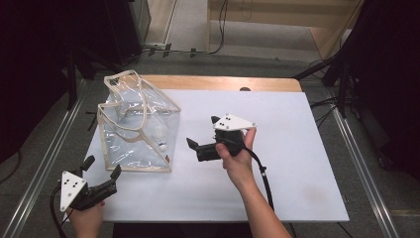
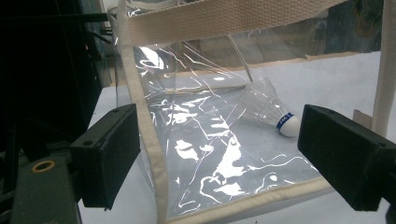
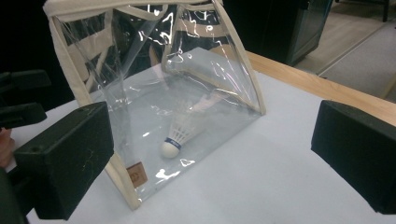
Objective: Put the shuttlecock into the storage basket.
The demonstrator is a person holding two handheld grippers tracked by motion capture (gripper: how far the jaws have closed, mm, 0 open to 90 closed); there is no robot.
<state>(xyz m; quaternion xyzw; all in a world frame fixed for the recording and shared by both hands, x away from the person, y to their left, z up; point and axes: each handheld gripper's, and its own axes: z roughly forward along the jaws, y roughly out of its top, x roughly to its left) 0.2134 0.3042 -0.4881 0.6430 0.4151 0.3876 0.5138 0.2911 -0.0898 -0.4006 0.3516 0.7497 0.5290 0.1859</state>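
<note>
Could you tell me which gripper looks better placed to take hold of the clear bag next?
Probably the left gripper: it sits open at the clear bag, whose cream-trimmed corner lies between its jaws in its own view. The right gripper, also open, stands apart from it.

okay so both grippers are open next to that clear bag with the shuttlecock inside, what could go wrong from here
1. The clear bag is thin, glossy film standing on its own; a push from the left gripper at its corner could tip or slide it rather than give a grip.
2. The shuttlecock lies loose on the bag floor and could roll if the bag tilts.
3. The right gripper may pinch slippery film instead of the beige trim and slip.
</note>
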